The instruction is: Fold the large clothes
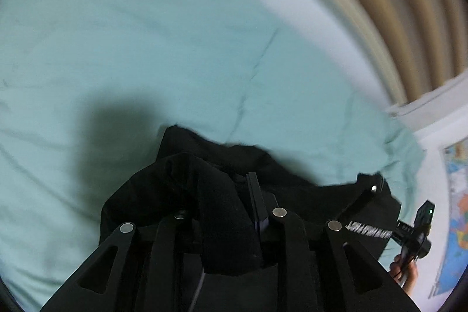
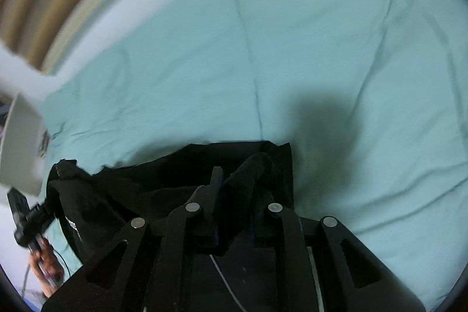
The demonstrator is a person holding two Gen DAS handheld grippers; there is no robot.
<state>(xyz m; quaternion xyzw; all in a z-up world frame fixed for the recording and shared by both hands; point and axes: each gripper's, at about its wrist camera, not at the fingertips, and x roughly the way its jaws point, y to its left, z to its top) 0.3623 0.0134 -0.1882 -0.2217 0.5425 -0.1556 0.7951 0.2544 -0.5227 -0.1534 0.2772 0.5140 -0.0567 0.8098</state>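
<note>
A black garment (image 1: pixel 222 165) with white lettering hangs stretched between both grippers above a bed with a teal sheet (image 1: pixel 146 48). My left gripper (image 1: pixel 225 195) is shut on a bunched edge of the garment. My right gripper (image 2: pixel 234 183) is shut on the garment's (image 2: pixel 163 180) other edge. The right gripper also shows at the far right of the left wrist view (image 1: pixel 415 230), and the left gripper at the far left of the right wrist view (image 2: pixel 26 221), each held by a hand.
The teal sheet (image 2: pixel 321 48) fills most of both views, with dark shadows under the grippers. Beige curtains (image 1: pixel 395 5) hang behind the bed. A colourful map (image 1: pixel 459 209) shows at the right edge. A white board (image 2: pixel 20 142) stands at the left.
</note>
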